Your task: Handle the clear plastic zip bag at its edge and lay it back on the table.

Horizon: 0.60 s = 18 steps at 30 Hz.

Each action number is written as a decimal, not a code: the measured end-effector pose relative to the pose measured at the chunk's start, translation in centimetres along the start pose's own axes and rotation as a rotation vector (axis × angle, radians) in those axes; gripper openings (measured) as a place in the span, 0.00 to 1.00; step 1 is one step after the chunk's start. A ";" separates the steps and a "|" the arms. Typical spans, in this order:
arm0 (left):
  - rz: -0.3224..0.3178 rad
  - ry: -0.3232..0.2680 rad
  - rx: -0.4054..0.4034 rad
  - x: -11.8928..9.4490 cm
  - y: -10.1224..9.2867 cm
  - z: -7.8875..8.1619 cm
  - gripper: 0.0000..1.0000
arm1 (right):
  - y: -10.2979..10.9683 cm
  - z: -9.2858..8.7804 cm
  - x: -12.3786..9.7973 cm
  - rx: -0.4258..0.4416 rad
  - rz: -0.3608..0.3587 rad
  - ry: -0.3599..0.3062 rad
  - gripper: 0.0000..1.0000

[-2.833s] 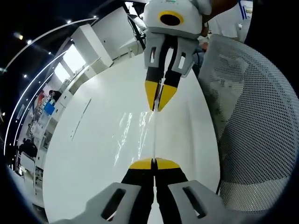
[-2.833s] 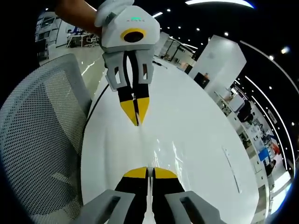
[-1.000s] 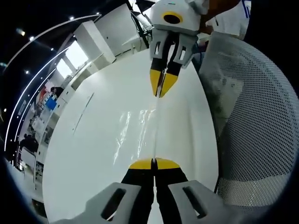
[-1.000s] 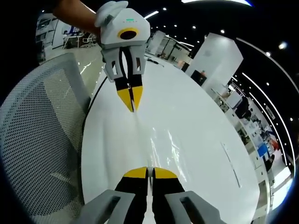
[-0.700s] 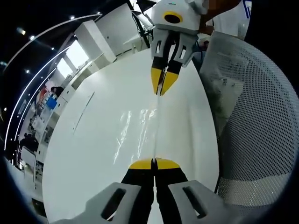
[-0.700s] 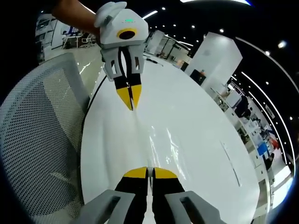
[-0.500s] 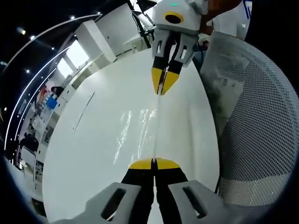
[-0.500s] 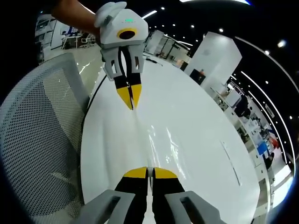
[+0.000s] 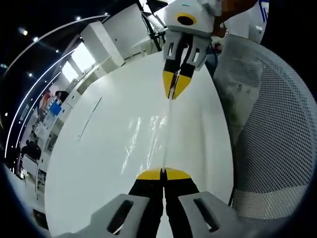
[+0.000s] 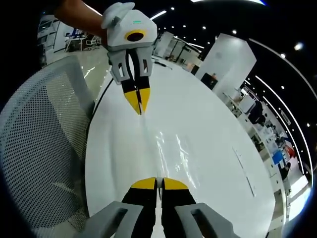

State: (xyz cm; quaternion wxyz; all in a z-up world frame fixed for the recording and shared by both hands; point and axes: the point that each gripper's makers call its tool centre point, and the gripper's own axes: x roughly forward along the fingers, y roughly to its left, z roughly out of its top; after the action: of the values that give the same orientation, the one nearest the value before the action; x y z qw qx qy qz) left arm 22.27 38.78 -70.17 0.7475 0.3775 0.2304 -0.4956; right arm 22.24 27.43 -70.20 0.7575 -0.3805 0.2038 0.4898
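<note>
The clear plastic zip bag (image 9: 148, 136) is stretched taut between both grippers just above the white table (image 9: 99, 148), its film glinting. My left gripper (image 9: 163, 173) is shut on the bag's near edge in the left gripper view. Facing it, my right gripper (image 9: 173, 95) is shut on the far edge. In the right gripper view the bag (image 10: 171, 146) runs from my right gripper (image 10: 159, 183) up to the left gripper (image 10: 139, 110), both clamped on its edge. A hand holds each opposing gripper.
A grey mesh office chair (image 9: 267, 129) stands against the table's edge; in the right gripper view the chair (image 10: 39, 144) is on the left. A thin pen-like strip (image 9: 89, 118) lies on the table. An office room with white pillars lies beyond.
The two grippers have drawn slightly farther apart, pulling the bag tighter along its edge. Both stay shut on the bag.
</note>
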 end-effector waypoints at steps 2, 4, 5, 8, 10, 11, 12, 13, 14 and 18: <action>0.002 0.007 -0.001 -0.1 0.1 -0.2 0.00 | -0.1 -0.3 -0.1 0.002 -0.004 0.008 0.00; 0.001 -0.004 -0.003 -0.1 0.1 0.0 0.00 | 0.0 -0.2 -0.2 0.004 -0.001 -0.001 0.00; 0.000 -0.002 -0.003 -0.1 0.0 0.0 0.00 | 0.0 -0.2 -0.2 0.001 -0.001 -0.001 0.00; 0.002 0.000 0.001 0.0 0.1 0.1 0.00 | -0.1 -0.3 -0.1 0.003 -0.003 0.004 0.00; 0.003 -0.001 0.000 0.0 0.1 0.1 0.00 | -0.1 -0.3 -0.2 0.005 -0.004 0.003 0.00; 0.003 -0.003 0.000 0.0 0.1 0.1 0.00 | -0.1 -0.3 -0.2 0.003 -0.005 0.002 0.00; 0.003 -0.003 0.000 0.0 0.1 0.2 0.00 | -0.1 -0.4 -0.2 0.005 -0.004 0.003 0.00; 0.005 -0.003 0.001 0.0 0.2 0.2 0.00 | -0.2 -0.4 -0.2 0.005 -0.005 0.005 0.00; 0.007 -0.004 0.001 0.0 0.2 0.3 0.00 | -0.2 -0.5 -0.2 0.006 -0.006 0.009 0.00; 0.014 -0.012 0.008 0.0 0.5 0.8 0.00 | -0.2 -0.8 -0.3 0.011 -0.006 0.017 0.00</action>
State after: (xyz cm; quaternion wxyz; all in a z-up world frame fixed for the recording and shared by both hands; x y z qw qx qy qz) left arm 22.66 38.25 -69.49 0.7507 0.3791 0.2214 -0.4937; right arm 22.35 26.53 -70.39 0.7592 -0.3810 0.2117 0.4833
